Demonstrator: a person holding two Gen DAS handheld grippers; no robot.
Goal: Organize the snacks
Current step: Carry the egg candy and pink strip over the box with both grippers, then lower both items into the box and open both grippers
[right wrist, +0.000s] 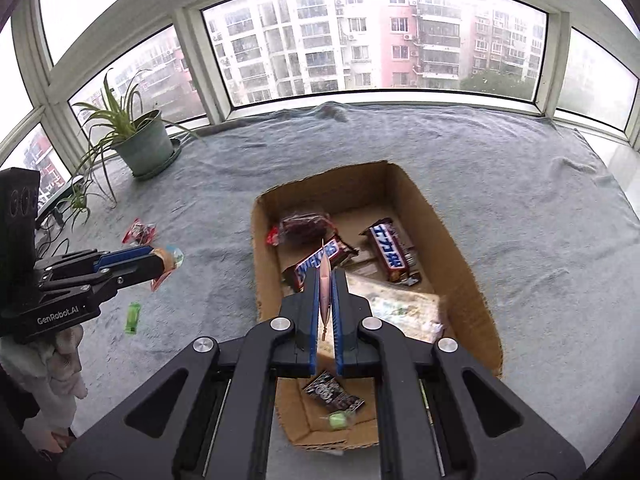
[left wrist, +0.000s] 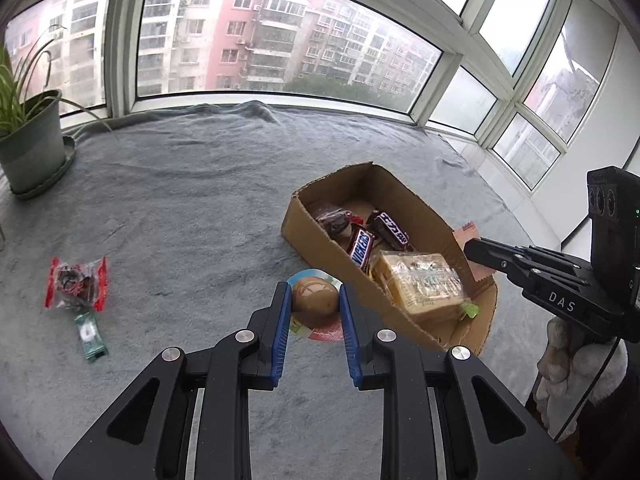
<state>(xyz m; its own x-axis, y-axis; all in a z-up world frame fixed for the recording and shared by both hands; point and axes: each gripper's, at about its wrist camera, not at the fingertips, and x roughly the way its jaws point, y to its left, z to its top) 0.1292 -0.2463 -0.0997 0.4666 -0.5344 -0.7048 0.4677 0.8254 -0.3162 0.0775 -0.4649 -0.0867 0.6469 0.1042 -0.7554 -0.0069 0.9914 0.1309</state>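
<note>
Desk, covered by a cloth. Box right of centre, holding two chocolate bars, a bread pack and small sweets. Left of box: egg pack, then two sweets. Potted plant at far left, by the window.

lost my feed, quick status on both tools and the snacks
Left tool astride packaged egg beside cardboard box. Right tool shut on thin pink packet over box. Nothing in the way.
</note>
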